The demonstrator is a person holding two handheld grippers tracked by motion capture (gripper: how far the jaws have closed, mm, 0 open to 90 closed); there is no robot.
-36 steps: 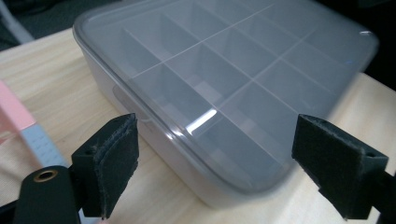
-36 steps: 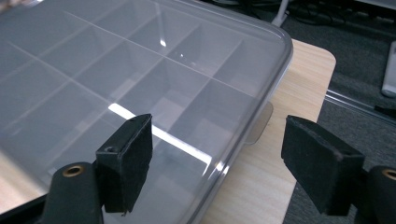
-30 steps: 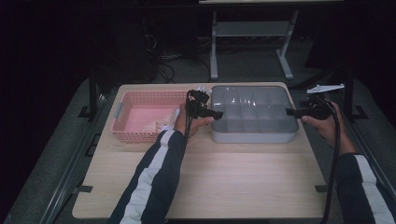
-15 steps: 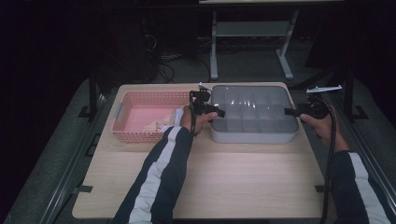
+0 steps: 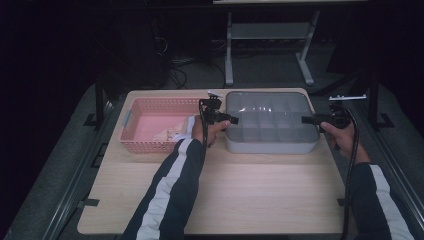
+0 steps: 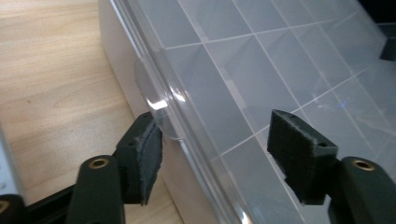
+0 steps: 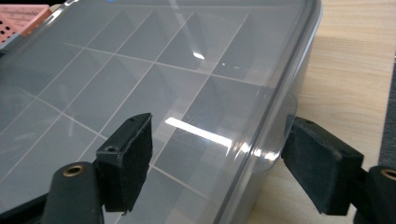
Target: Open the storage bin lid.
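bare tabletop (image 5: pixel 250 190) near the person, pink basket (image 5: pixel 150 131) just beside grey organiser box (image 5: pixel 272 122)

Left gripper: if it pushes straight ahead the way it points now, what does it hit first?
Most likely the clear lid of the grey compartment box. The left gripper already straddles the lid's edge, one jaw by the small tab, one above the lid, apparently not yet clamping. Depth is unclear.

A clear, glossy plastic lid (image 7: pixel 154 84) is seen on the grey compartment box (image 5: pixel 272 145), with light glinting off its smooth surface. The box walls appear as matt, opaque plastic. The bench (image 5: pixel 250 195) is finished in pale, smooth wood grain. The fingers (image 6: pixel 301 161) are faced with black, rough, foam-like pads. The pink basket (image 5: pixel 131 131) is made of perforated plastic.
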